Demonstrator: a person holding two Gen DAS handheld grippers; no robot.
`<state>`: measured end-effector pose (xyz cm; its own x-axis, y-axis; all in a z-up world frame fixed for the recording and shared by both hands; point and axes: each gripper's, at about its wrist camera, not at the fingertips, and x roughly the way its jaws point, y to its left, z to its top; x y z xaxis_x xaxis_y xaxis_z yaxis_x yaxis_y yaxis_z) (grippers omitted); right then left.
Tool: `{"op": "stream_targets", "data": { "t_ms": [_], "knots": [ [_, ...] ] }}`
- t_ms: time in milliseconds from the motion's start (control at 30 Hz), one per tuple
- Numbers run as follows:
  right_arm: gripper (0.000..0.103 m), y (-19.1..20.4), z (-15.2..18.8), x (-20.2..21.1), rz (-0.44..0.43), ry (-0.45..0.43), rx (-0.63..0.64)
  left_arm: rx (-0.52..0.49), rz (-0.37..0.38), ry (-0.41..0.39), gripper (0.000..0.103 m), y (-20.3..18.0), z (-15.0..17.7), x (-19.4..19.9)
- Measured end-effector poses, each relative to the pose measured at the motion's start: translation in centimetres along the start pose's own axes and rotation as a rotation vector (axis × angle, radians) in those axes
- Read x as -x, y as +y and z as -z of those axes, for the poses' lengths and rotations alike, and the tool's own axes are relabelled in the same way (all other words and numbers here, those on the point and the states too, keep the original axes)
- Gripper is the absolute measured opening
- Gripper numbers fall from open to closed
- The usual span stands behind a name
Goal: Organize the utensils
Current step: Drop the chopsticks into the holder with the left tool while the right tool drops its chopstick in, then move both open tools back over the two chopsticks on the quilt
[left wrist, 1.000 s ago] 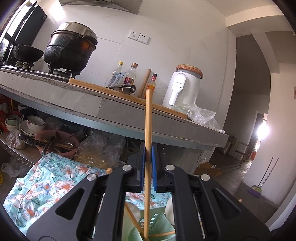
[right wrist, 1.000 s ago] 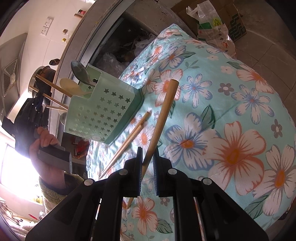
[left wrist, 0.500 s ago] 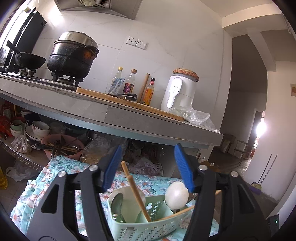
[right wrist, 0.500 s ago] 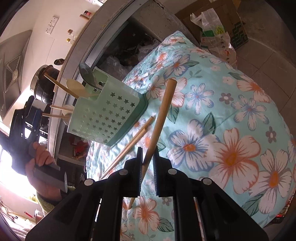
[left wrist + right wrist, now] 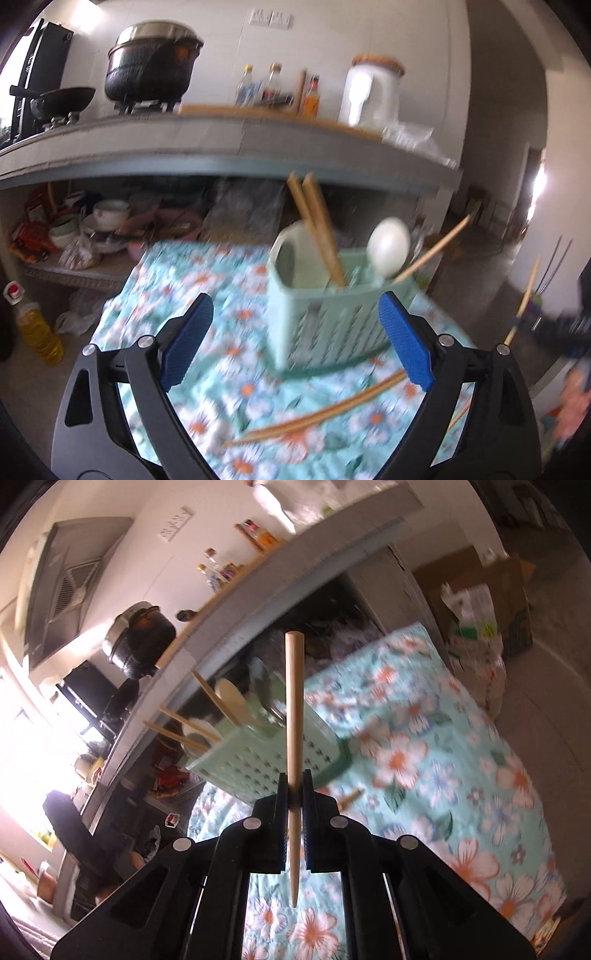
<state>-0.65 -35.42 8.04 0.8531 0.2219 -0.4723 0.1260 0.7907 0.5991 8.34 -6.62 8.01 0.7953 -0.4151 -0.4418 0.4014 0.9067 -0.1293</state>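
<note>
Scene: floral cloth (image 5: pixel 177 280) is covering the low surface where the utensils are lying, in front of a concrete table (image 5: pixel 221 147) that is carrying a black pot (image 5: pixel 151 66), bottles and a white appliance
Shelf under the table: bowls (image 5: pixel 110 214) and bags are sitting at far left, with a bottle of yellow oil (image 5: pixel 37 332) standing on the floor
Left hand-held gripper (image 5: pixel 295 339): its jaws are opening wide, blue pads well apart, and nothing is sitting between them; it is looking down at the cloth and the basket
Utensil basket (image 5: pixel 332 317): pale green, perforated, standing upright on the cloth just beyond the left gripper's right pad
Basket contents: two wooden chopsticks (image 5: pixel 314 221) are leaning up and to the left, a white spoon (image 5: pixel 388 247) is standing at right, another stick (image 5: pixel 432 251) is slanting out to the right, and a metal spoon (image 5: pixel 288 258) is resting at the left wall
Loose chopsticks (image 5: pixel 325 413): a pair is lying flat on the cloth, in front of the basket and between the left gripper's fingers in the view
Right hand-held gripper (image 5: pixel 294 797): its jaws are clamping narrowly on one wooden chopstick (image 5: pixel 294 709)
Held chopstick: it is standing upright in the right wrist view, thick end up, thin tip down, raised clear of the cloth, with the basket behind it
Far right of the left view: that gripper is showing only as a dark blur with the stick in it
</note>
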Motion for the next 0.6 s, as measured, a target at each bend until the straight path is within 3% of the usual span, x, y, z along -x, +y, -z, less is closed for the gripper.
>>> {"op": "stream_targets", "data": {
  "t_ms": [300, 433, 600],
  "knots": [
    [0.007, 6.4, -5.3, 1.3, -0.026, -0.141, 0.198, -0.115, -0.183, 0.291, 0.087, 0.6, 4.4, -2.9],
    [0.007, 9.4, -7.5, 1.3, -0.05, -0.224, 0.273, -0.128, -0.193, 0.338, 0.087, 0.6, 5.1, -3.1],
    [0.007, 12.2, -9.4, -0.8, -0.064, -0.265, 0.324, -0.111, -0.196, 0.36, 0.088, 0.8, 5.2, -3.3]
  ]
}}
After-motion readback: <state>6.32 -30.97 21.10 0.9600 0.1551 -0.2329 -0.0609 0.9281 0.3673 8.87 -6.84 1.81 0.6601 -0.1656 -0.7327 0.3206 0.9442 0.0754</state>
